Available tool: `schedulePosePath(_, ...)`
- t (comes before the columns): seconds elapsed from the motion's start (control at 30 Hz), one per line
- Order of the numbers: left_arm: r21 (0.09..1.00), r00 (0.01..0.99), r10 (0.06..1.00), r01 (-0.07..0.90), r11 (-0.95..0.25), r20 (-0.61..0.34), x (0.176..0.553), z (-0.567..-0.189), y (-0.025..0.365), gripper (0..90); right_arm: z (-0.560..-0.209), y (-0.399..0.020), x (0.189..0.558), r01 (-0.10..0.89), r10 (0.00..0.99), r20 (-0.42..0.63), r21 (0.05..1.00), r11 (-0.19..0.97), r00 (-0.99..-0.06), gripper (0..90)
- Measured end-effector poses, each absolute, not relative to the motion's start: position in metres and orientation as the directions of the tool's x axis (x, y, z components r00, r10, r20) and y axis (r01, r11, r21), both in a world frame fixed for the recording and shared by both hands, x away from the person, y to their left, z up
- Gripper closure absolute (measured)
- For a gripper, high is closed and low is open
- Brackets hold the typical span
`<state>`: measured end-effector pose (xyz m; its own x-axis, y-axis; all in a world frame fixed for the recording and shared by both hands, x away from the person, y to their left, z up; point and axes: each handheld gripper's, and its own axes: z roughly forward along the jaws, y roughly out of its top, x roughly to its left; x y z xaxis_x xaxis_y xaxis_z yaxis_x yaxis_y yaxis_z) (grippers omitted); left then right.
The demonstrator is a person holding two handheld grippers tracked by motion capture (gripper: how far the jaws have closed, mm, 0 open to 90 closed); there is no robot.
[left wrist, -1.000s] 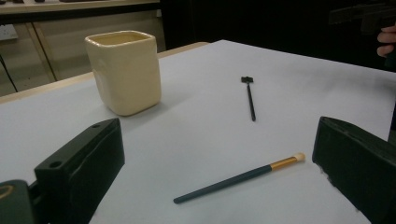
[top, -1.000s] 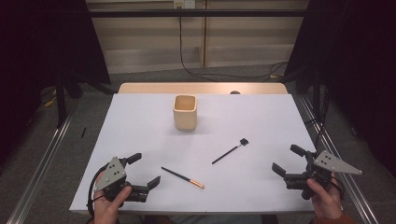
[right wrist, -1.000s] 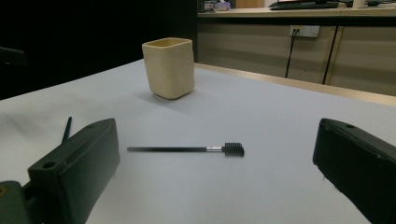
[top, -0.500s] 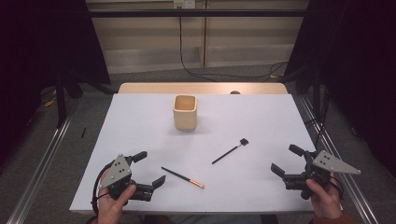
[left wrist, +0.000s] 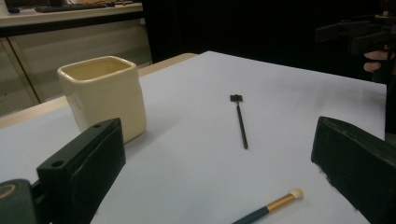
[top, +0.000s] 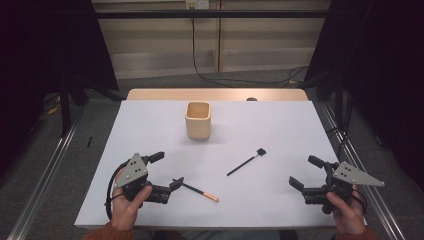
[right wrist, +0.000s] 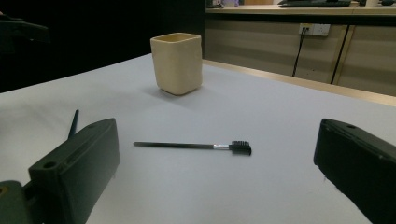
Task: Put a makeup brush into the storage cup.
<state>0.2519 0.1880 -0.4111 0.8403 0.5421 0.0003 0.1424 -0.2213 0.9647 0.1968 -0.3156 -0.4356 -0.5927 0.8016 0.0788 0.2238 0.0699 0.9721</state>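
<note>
Broadly, the white rectangular table (top: 280, 130) carries a cream square ceramic cup (top: 198, 120) upright near its far middle. Nearer, the left gripper (top: 167, 171) has its jaws wide apart, empty; its lower jaw tip sits just beside the dark end of a slim dark-handled brush with an orange-and-cream tip (top: 200, 190), whose handle is cut off in the left gripper view. Opposite, the right gripper (top: 305, 172) gapes too, well apart from the thin black spoolie wand (top: 246, 162).

Left gripper (top: 167, 170) and right gripper (top: 305, 172), each hand-held low, fingers (left wrist: 84, 168) spread wide apart.
</note>
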Motion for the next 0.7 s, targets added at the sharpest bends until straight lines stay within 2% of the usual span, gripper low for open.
schedulePosePath(0.7, 0.959, 0.869, 0.494, 0.158, -0.235, -0.022, 0.28, -0.405, 0.169, 2.3, -0.436, -0.316, 0.197, 0.234, 0.803, 0.088, 0.97, 0.065, -0.589, 0.0)
